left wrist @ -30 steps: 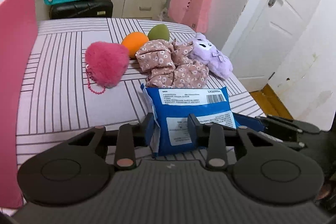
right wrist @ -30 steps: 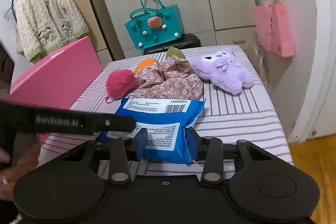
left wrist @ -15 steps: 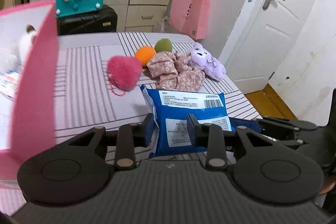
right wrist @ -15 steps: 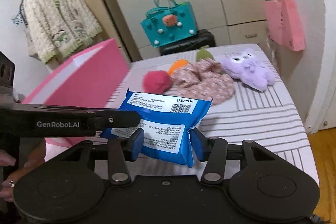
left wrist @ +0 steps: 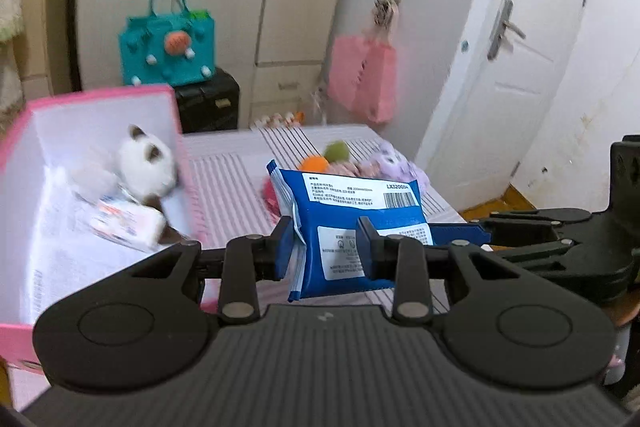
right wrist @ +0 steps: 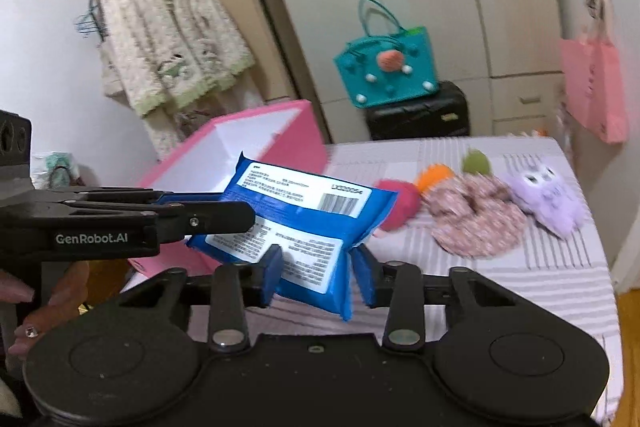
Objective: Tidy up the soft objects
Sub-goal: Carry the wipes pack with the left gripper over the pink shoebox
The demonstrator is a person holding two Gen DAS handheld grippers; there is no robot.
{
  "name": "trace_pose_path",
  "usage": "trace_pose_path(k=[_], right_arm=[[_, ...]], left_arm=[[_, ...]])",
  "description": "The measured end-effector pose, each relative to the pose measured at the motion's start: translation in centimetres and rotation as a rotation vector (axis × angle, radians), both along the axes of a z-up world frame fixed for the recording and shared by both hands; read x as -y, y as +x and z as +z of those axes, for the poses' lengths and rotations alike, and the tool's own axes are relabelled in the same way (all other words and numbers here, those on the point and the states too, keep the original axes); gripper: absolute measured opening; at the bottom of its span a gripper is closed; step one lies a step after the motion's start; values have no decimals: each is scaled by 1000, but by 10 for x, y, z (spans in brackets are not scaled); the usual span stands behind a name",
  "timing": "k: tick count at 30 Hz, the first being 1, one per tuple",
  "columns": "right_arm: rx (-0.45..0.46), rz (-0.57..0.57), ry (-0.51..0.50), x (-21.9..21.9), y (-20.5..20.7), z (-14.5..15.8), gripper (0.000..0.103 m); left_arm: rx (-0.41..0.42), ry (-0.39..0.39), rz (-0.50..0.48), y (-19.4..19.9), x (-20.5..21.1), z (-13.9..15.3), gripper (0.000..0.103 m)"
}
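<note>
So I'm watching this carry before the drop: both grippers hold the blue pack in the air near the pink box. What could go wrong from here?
1. The blue pack is soft and pinched only at its near edge by the left gripper and right gripper; it may sag or slip out.
2. If one gripper opens first, the pack could swing and miss the pink box.
3. The white plush and small packet already inside could leave it perched unevenly.
</note>
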State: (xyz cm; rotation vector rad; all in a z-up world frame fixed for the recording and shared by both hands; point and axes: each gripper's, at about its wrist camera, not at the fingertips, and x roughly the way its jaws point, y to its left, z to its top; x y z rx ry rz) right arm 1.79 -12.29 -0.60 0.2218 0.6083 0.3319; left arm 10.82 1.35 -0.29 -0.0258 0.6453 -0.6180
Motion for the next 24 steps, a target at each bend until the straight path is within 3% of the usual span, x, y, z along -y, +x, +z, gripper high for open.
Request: trace_pose_path(k=[5,14,21,24], right_arm=[[32,85,-12,-22,13,22,29],[15,228,-68,-82,56,53,26],[-67,294,-113,-120,94,42,26],[-98,313,-145,-133,105,36,26]], left_arm=[[46,-22,44,-2,-36,22,31],[57,-51,130,8,-105,50,31],[-22,-79,167,34,-151,43,31],[-70,-48,205,51,-158,30,31]])
